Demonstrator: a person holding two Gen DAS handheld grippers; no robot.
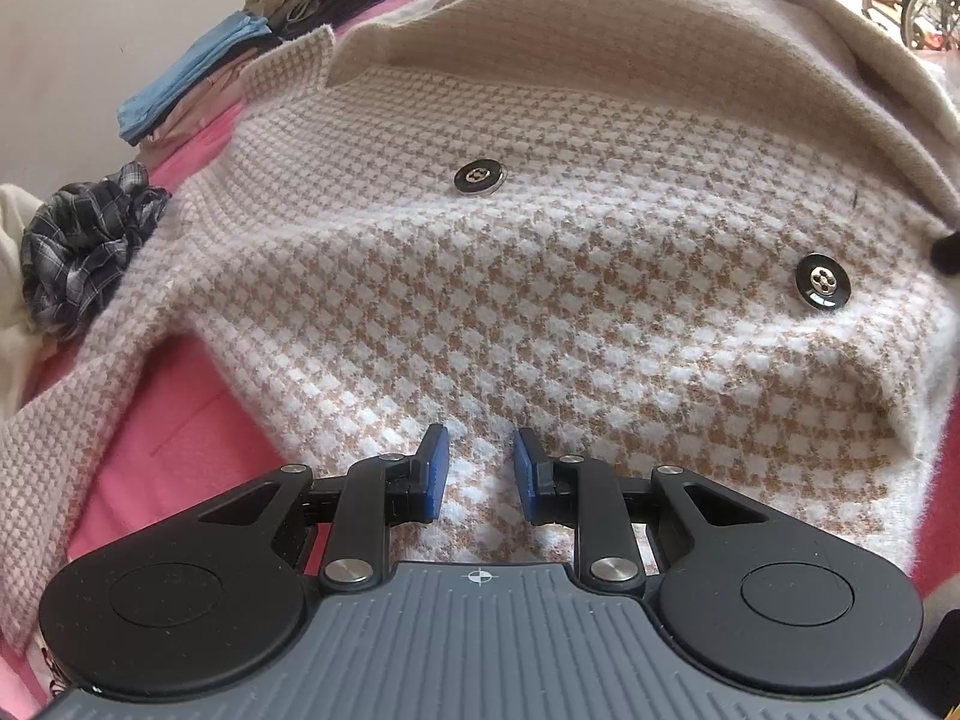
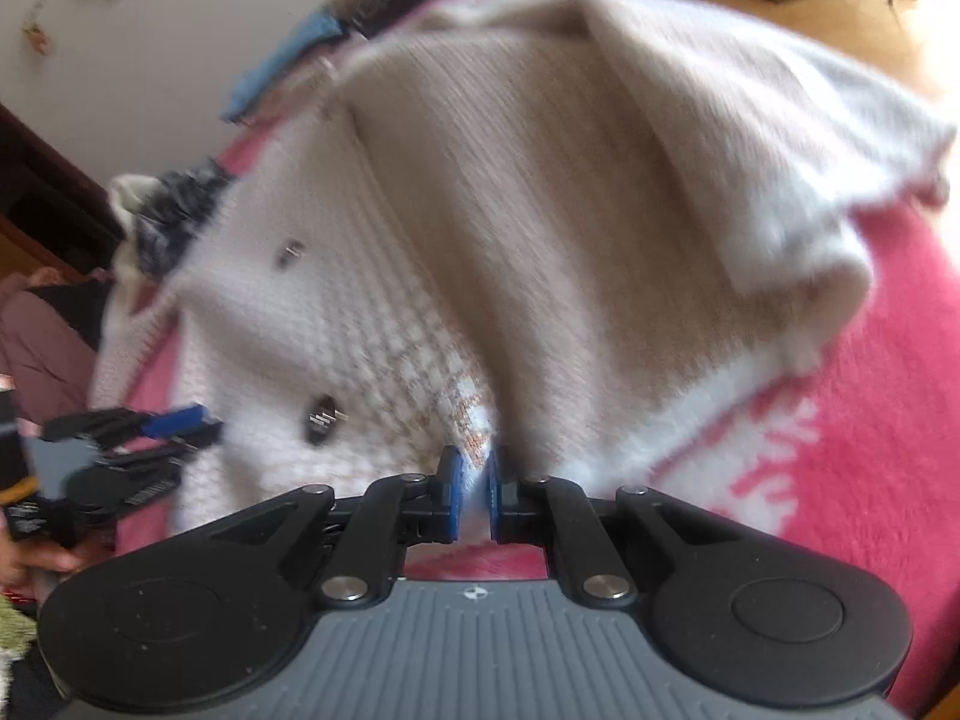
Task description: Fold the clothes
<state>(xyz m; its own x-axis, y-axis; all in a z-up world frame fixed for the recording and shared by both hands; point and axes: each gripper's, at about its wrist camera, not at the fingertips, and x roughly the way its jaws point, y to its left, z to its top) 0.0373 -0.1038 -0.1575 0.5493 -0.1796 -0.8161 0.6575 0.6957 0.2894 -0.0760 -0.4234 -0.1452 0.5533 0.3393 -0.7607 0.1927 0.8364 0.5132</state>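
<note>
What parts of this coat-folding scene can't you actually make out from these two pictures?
- Right wrist view: motion blur smears the houndstooth coat; its weave and buttons are unclear.
- Left wrist view: the left gripper hides the hem beneath it, so whether it touches cloth is unclear.
- Left wrist view: a dark object is cut off by the right edge.
- Left wrist view: the folded pile is too small to count.
</note>
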